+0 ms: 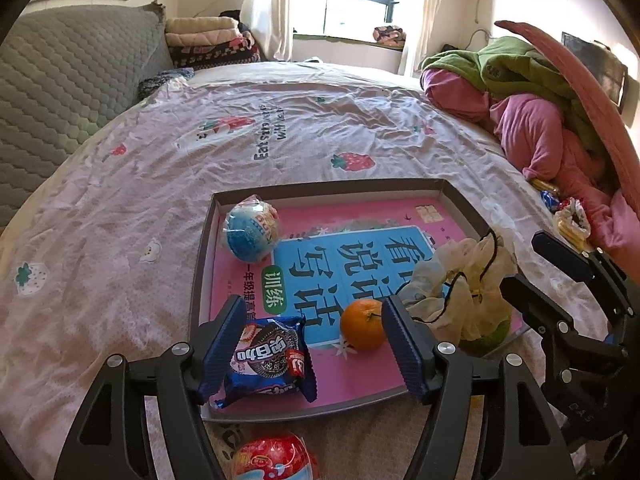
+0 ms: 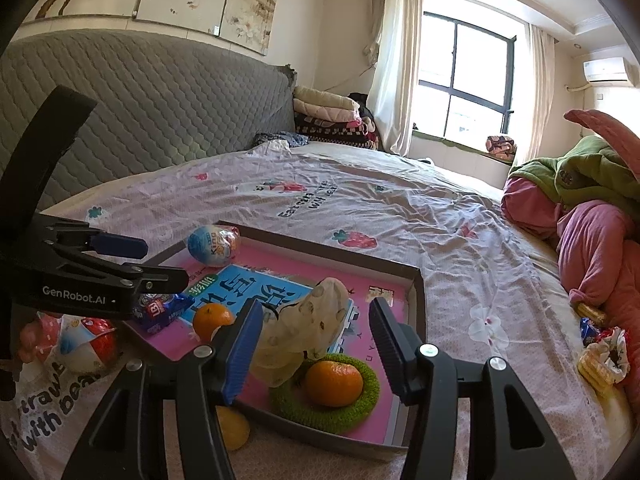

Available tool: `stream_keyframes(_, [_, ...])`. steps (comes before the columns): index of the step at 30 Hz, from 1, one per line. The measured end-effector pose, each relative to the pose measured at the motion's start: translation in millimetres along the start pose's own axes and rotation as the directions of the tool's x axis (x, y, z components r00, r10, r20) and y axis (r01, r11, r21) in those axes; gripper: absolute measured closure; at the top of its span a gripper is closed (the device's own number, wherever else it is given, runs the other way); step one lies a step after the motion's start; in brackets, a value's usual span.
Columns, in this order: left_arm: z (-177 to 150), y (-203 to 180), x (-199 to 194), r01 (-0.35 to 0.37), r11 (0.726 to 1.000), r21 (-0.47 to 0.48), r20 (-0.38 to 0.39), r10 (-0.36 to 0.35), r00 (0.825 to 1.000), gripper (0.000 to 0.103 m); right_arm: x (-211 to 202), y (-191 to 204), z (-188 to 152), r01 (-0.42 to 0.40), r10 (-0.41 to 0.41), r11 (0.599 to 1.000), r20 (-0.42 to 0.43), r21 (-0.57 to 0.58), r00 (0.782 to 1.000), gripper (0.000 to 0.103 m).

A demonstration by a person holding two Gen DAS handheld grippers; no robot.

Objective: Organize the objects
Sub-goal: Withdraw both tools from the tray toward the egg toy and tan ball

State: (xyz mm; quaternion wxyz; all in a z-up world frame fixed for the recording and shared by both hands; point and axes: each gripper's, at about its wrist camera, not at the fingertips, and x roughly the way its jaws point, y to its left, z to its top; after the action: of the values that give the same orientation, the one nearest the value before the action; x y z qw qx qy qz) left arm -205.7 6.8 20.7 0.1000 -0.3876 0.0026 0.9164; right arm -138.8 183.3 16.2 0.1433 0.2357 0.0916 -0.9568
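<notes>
A shallow grey tray (image 1: 204, 264) lined with a pink book lies on the bed. My left gripper (image 1: 312, 308) stands open over its near end. A blue cookie packet (image 1: 272, 360) lies by the left pad, and a small orange (image 1: 362, 330) sits close to the right pad. A blue egg toy (image 1: 252, 232) rests in the far corner. My right gripper (image 2: 316, 304) is open around a cream cloth pouch (image 2: 316, 320), above a second orange (image 2: 334, 378) in a green ring (image 2: 370, 380). A red-and-white egg (image 2: 86, 344) and a yellow fruit (image 2: 234, 428) lie outside the tray.
A heap of pink and green bedding (image 2: 592, 240) fills the right side, with snack packets (image 2: 604, 348) beside it. A grey quilted headboard (image 2: 140, 120) and folded blankets (image 2: 328, 116) stand at the far left. The strawberry-print sheet (image 1: 320, 120) stretches beyond the tray.
</notes>
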Motion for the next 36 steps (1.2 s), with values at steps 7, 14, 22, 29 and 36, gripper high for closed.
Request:
stream_keyframes(7, [1.1, -0.8, -10.1, -0.011, 1.0, 0.002, 0.017, 0.011, 1.0, 0.029, -5.0, -1.3, 1.9, -0.003, 0.002, 1.0, 0.018, 0.013, 1.0, 0.038])
stream_keyframes(14, [1.8, 1.1, -13.8, -0.025, 1.0, -0.006, 0.024, 0.025, 0.999, 0.029, -7.8, -2.3, 4.6, -0.007, 0.007, 1.0, 0.029, 0.022, 1.0, 0.038])
stream_keyframes(22, [1.5, 0.6, -22.7, -0.053, 0.999, -0.003, 0.046, 0.053, 0.998, 0.029, -12.7, -1.3, 4.9, -0.026, 0.025, 0.999, 0.031, 0.031, 0.999, 0.038])
stream_keyframes(29, [-9.6, 2.4, -32.8, -0.062, 0.998, -0.005, 0.043, 0.062, 0.997, 0.029, -17.8, 3.0, 3.0, -0.044, 0.044, 0.999, 0.027, 0.032, 0.999, 0.038])
stream_keyframes(36, [-22.7, 6.5, -41.0, -0.068, 0.997, -0.022, 0.031, 0.069, 0.997, 0.029, -27.4, 9.3, -4.5, -0.052, 0.052, 0.998, 0.014, 0.046, 0.999, 0.038])
